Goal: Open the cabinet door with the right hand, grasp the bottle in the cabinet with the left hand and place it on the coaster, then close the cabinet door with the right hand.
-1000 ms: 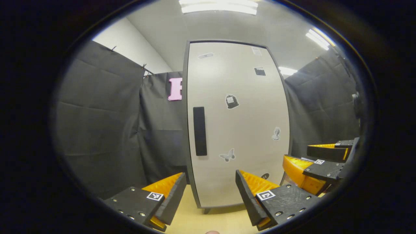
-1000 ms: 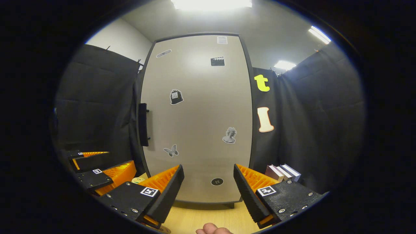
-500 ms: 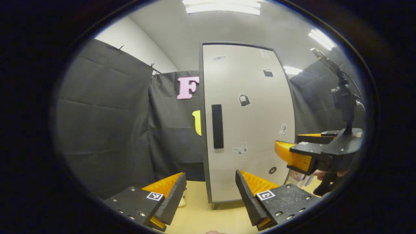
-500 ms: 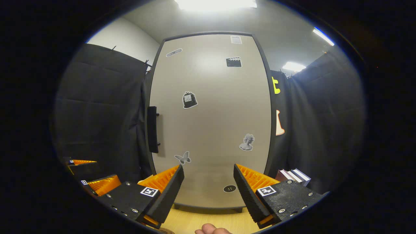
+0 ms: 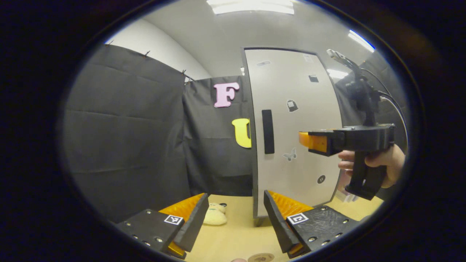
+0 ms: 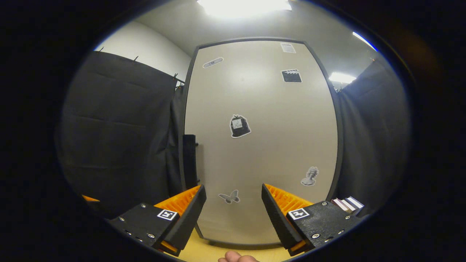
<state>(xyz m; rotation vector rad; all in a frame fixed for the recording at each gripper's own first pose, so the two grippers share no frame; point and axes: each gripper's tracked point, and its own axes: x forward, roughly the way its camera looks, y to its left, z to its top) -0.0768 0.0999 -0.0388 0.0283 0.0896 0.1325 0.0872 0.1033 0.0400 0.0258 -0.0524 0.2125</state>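
Note:
A tall pale cabinet with a shut door and stickers stands on the wooden table; its dark vertical handle runs along the door's left edge. In the right gripper view the door looms close, the handle just above my right gripper's left finger. My right gripper is open with nothing between its fingers; in the left gripper view it is held by a hand at handle height, right of the handle. My left gripper is open, low over the table. A round coaster lies at the bottom edge.
A small cream plush toy lies on the table left of the cabinet. Several books stand right of the cabinet. Black cloth walls close in the left and back sides. A fingertip pokes in at the bottom edge.
My right gripper has risen and moved closer to the door, toward the handle. My left gripper has drawn back and swung left, bringing the plush toy and coaster into sight.

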